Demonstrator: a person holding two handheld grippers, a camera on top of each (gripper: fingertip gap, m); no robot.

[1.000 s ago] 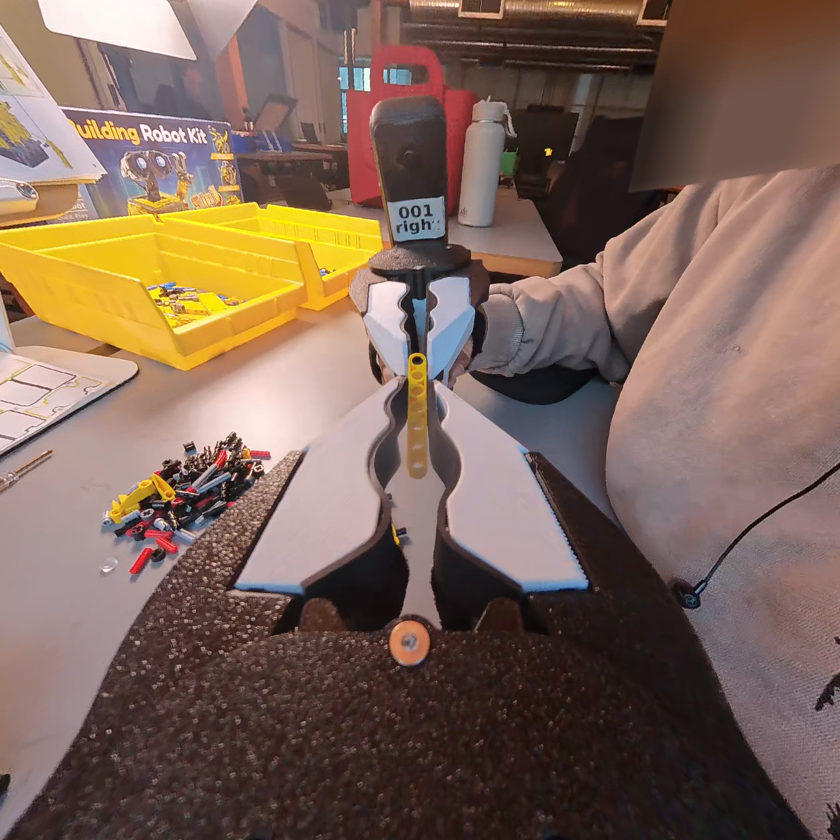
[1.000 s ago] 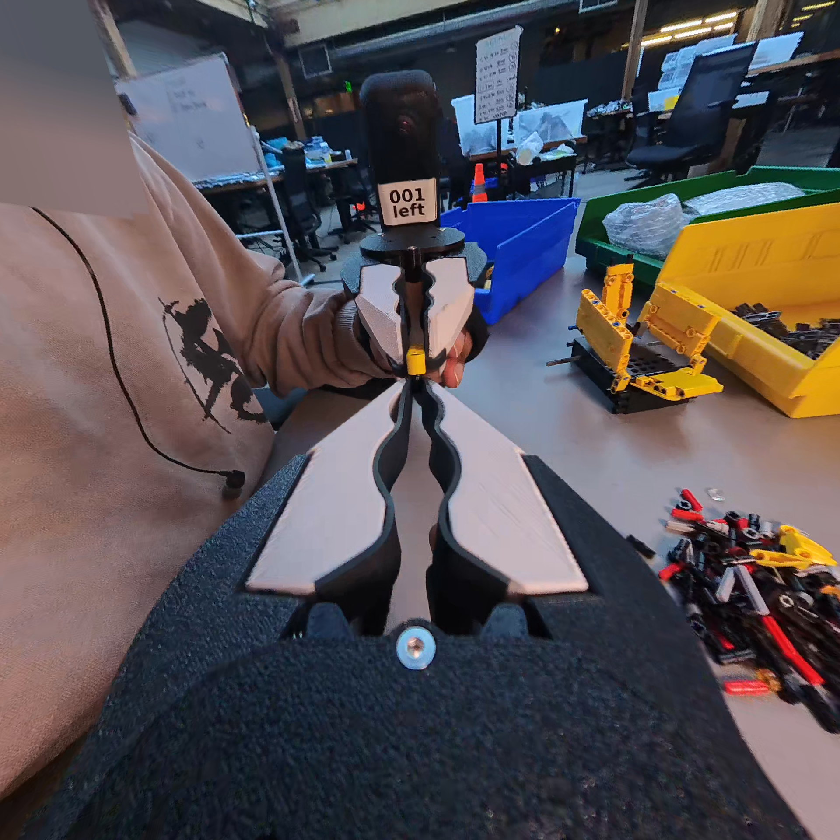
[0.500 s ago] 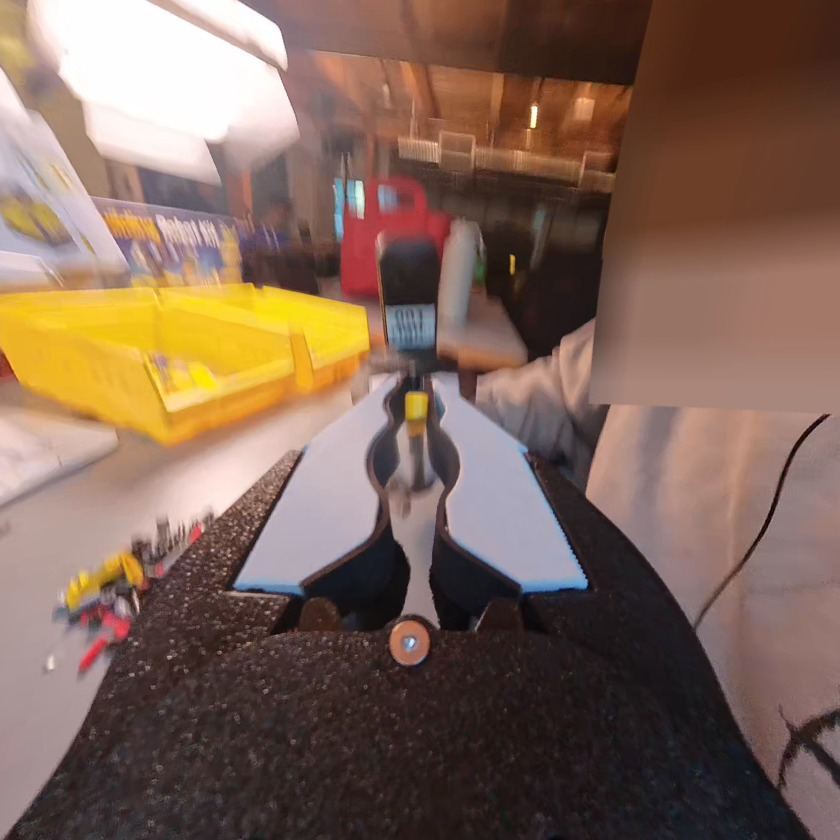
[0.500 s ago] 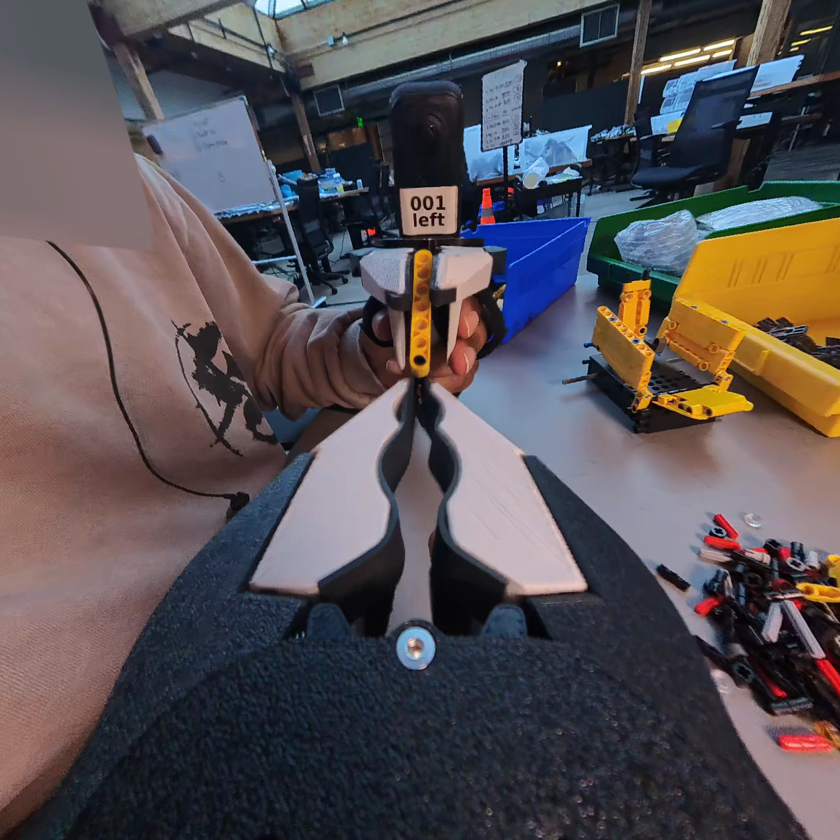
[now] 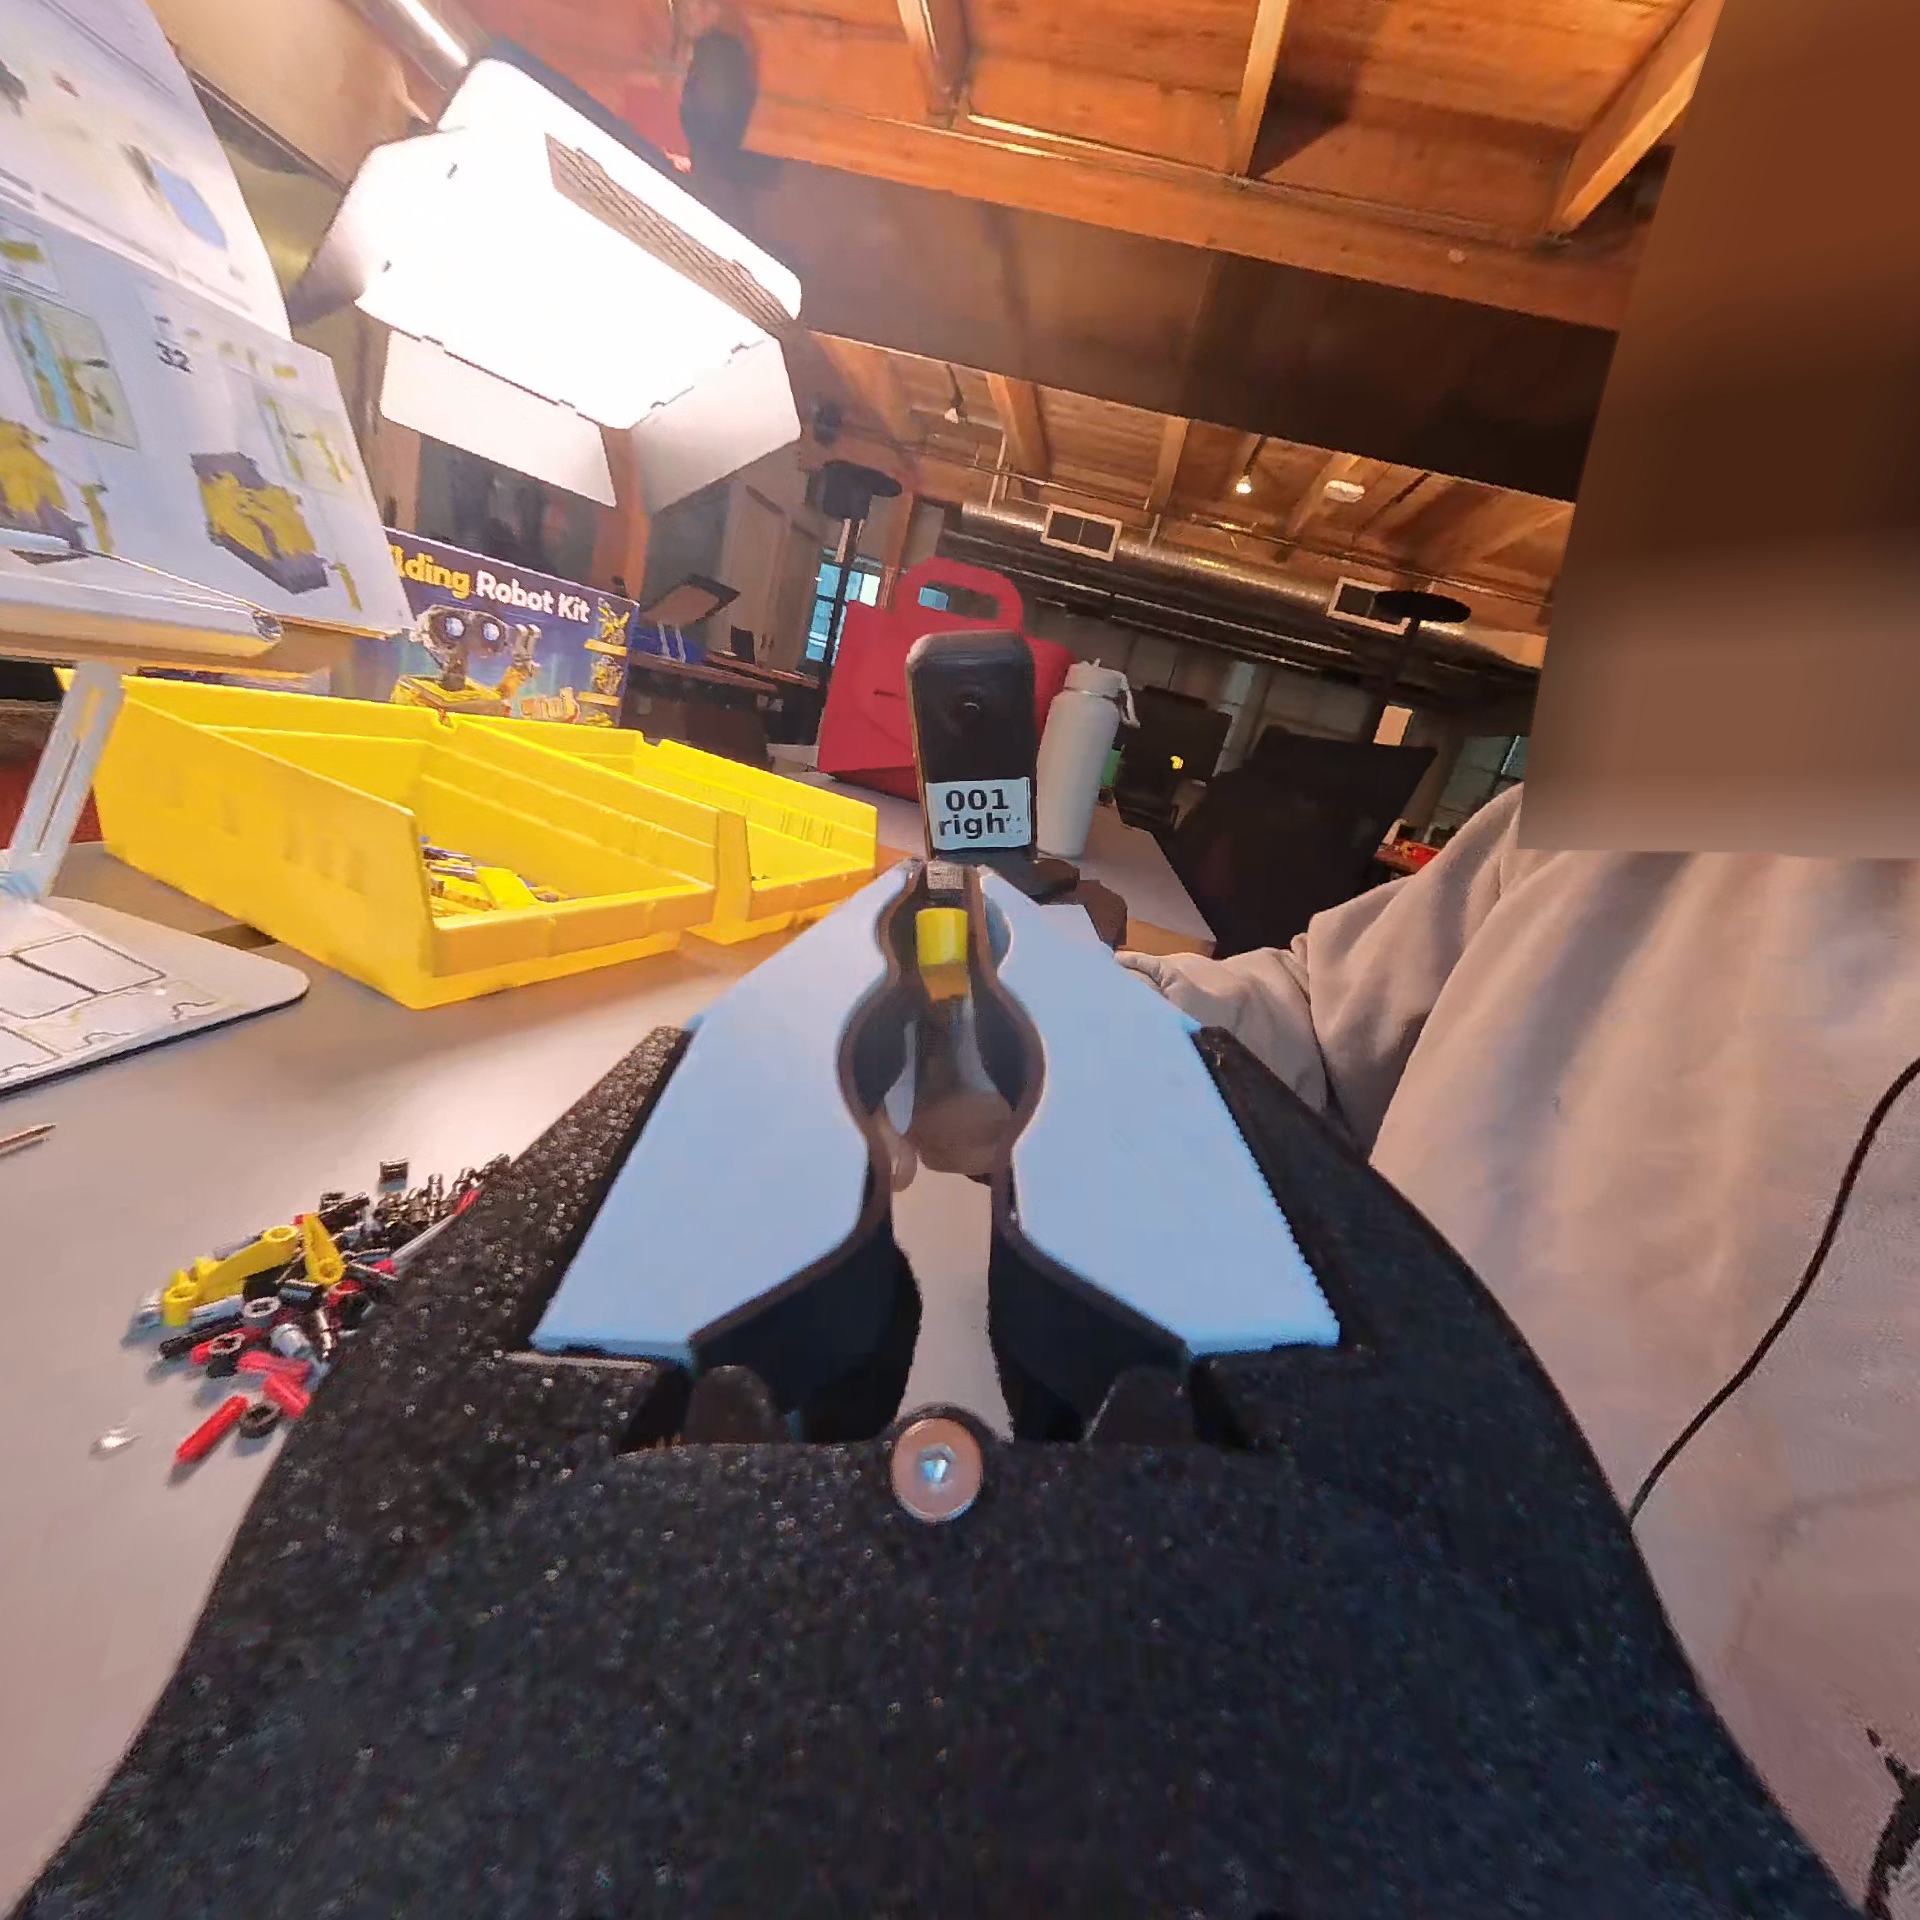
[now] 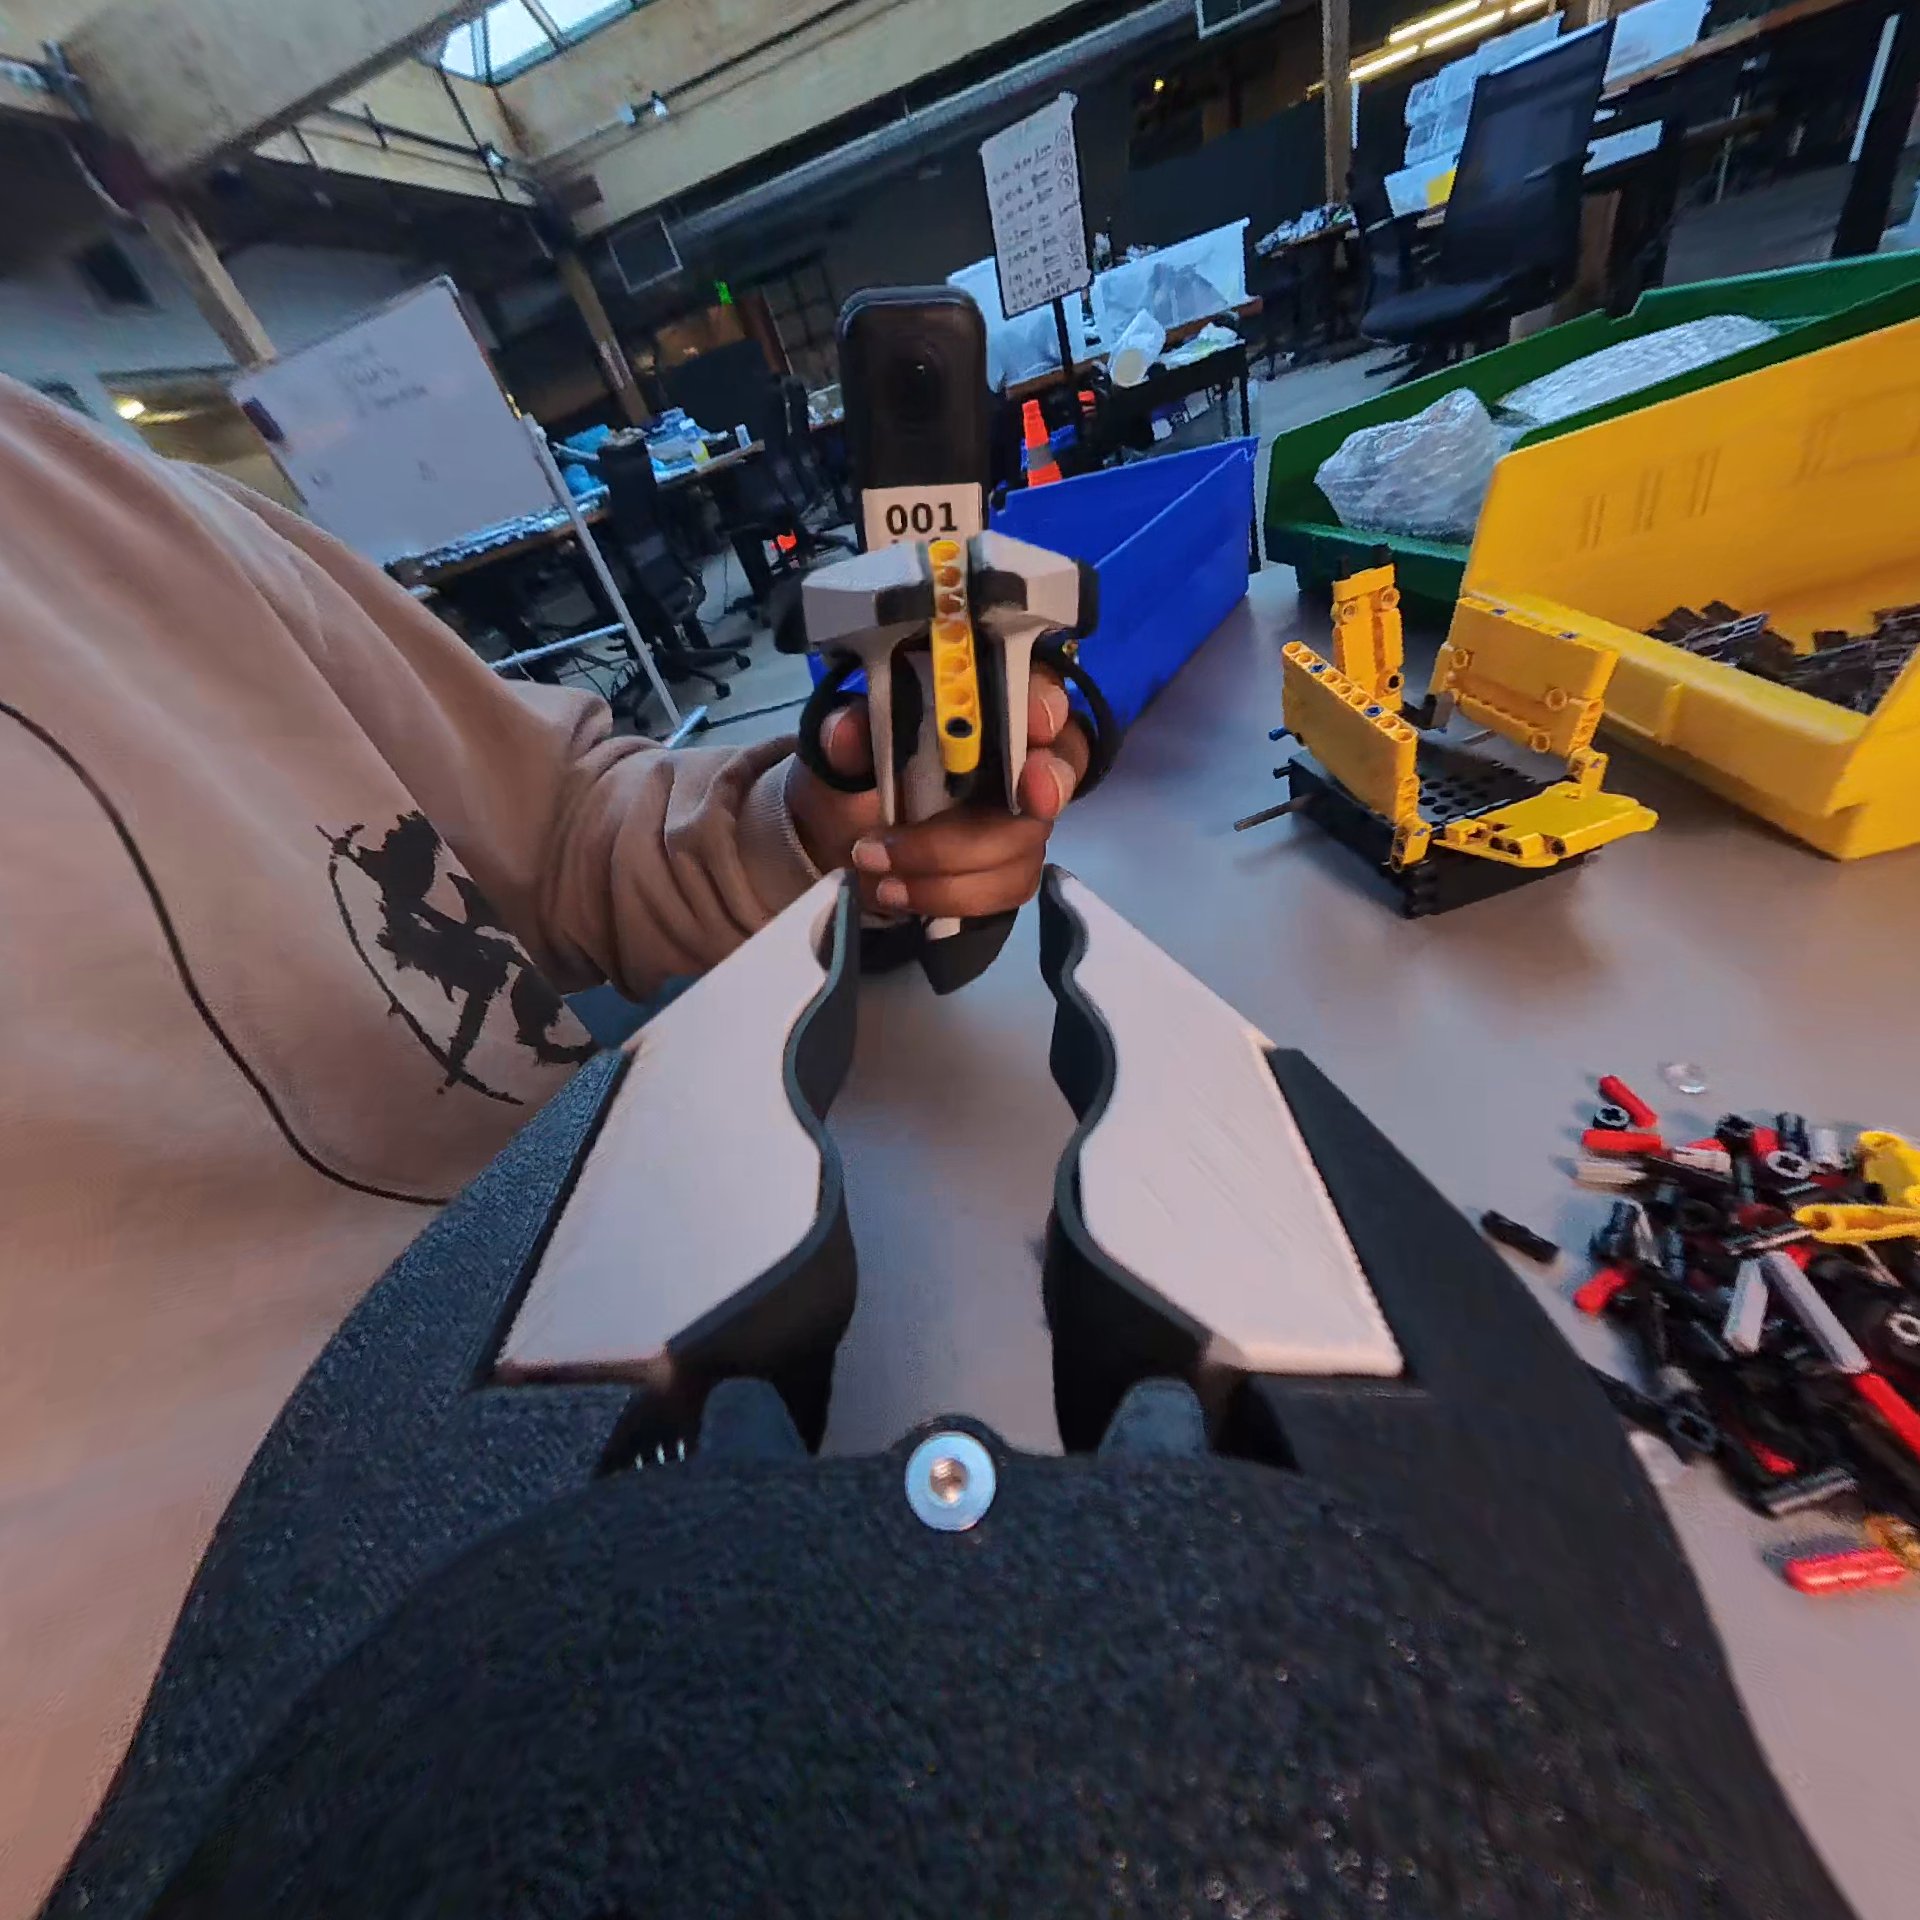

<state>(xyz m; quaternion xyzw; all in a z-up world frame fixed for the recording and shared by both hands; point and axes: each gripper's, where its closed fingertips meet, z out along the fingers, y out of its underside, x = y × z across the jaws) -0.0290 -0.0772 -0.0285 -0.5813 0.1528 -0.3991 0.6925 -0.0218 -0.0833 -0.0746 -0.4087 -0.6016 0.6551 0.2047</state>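
Yellow perforated plastic beam (image 6: 954, 665) pinched lengthwise between the fingers of the left gripper (image 5: 940, 904), high in the centre of the right wrist view, raised off the grey tabletop (image 6: 1299, 997). Right gripper (image 6: 945, 894) empty, fingers spread wide, pointed at the beam from just below, apparently not touching. Heap of small red, black and yellow plastic pieces (image 6: 1766, 1278) at the right edge; half-built yellow and black model (image 6: 1455, 769) at upper right. Likely risk: slim, smooth beam twisted loose by a knock from the spread fingers or a slackened squeeze, then lost among the loose pieces.
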